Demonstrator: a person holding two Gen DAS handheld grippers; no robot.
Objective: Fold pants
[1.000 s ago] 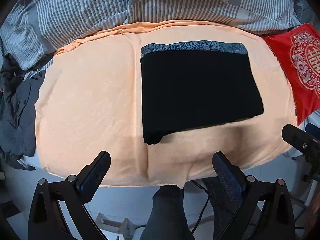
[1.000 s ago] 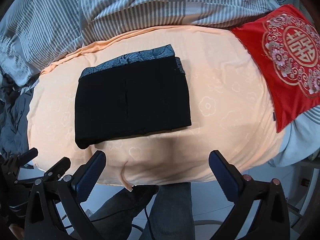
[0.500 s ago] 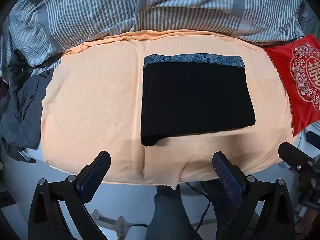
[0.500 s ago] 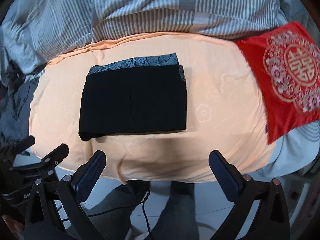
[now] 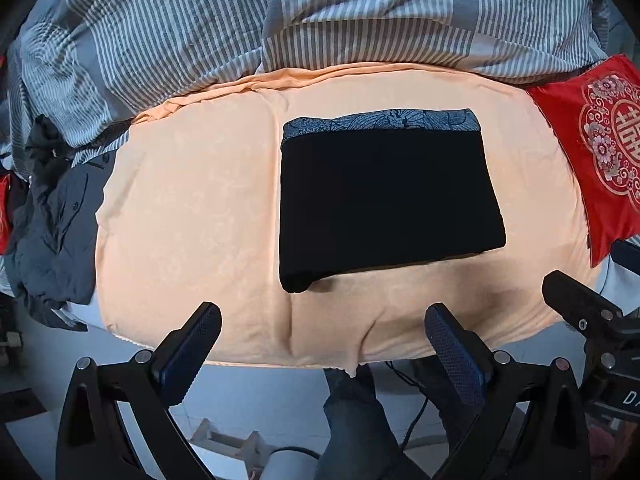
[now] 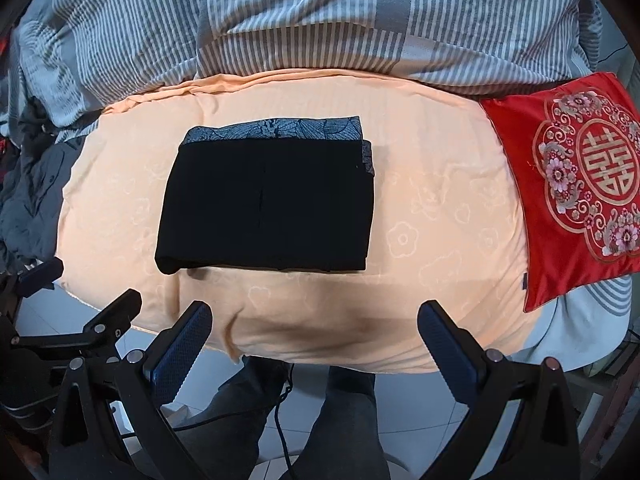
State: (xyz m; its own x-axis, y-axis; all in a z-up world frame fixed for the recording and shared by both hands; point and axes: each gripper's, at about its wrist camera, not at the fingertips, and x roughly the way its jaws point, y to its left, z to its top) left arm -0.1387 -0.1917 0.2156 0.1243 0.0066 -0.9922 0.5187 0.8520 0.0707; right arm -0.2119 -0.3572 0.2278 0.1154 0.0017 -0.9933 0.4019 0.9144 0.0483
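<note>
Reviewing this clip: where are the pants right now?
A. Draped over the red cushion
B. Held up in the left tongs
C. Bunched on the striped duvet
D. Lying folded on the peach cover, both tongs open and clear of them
D: the pants lie as a flat folded rectangle on the peach cover, while the left tongs and right tongs are open, holding nothing.

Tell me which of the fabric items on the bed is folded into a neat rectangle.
The black pants, lying flat on the peach sheet with a patterned grey band along their far edge. The dark grey garment at the left is a crumpled heap.
</note>
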